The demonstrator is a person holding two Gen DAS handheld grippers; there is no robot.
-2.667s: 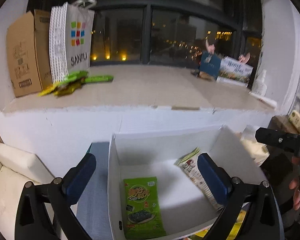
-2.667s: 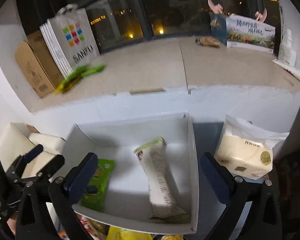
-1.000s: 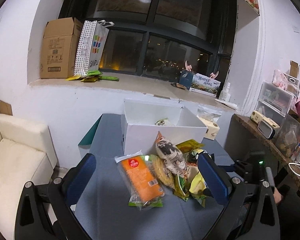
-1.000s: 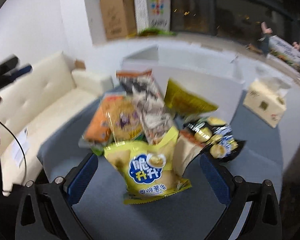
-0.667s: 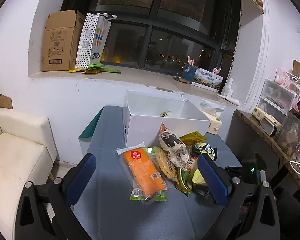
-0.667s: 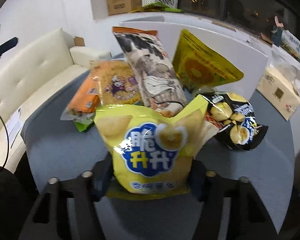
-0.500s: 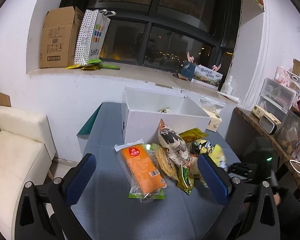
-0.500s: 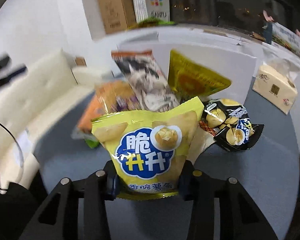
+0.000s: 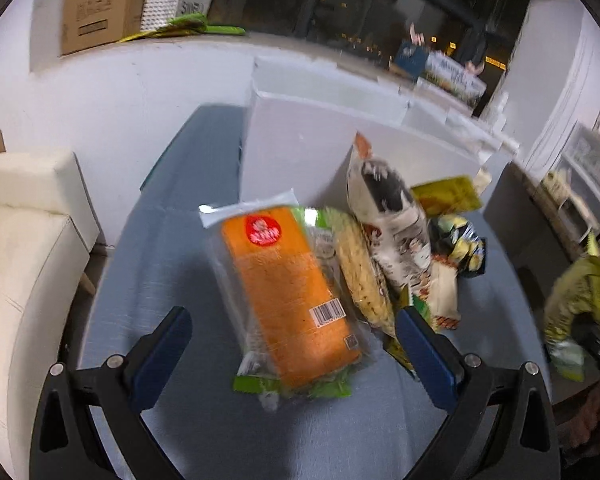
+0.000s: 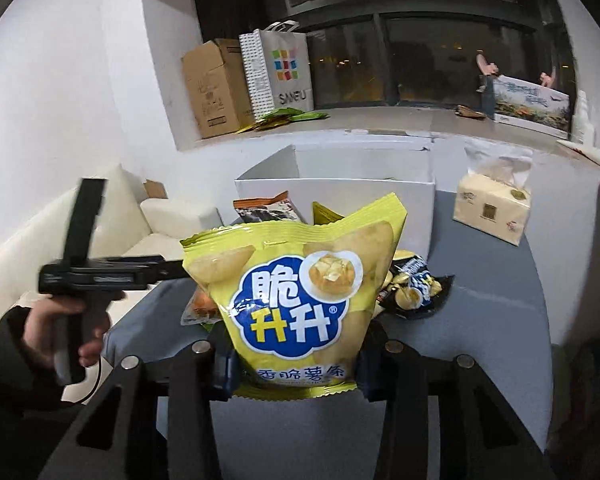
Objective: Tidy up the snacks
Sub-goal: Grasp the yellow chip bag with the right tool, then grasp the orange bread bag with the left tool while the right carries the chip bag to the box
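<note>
My right gripper (image 10: 296, 364) is shut on a yellow chip bag (image 10: 296, 292) and holds it upright above the grey table (image 10: 484, 304). The same bag (image 9: 580, 292) shows blurred at the right edge of the left wrist view. My left gripper (image 9: 296, 348) is open, its jaws wide on either side of an orange snack pack (image 9: 288, 292) that lies on the table. Beside that pack lie a corn-patterned bag (image 9: 364, 272), a grey-and-white bag (image 9: 392, 216) and a dark bag (image 9: 460, 244). Behind the pile stands the white box (image 9: 300, 148).
A tissue pack (image 10: 492, 204) sits on the table's right side. A cream sofa (image 9: 24, 248) stands at the left. The window ledge carries a cardboard box (image 10: 212, 88), a paper bag (image 10: 280, 68) and green packets (image 10: 288, 114). A hand (image 10: 56, 324) holds the left gripper's handle.
My right gripper closed on the yellow chip bag and lifted it off the pile. My left gripper dropped lower and closer, so the orange pack now lies between its open jaws.
</note>
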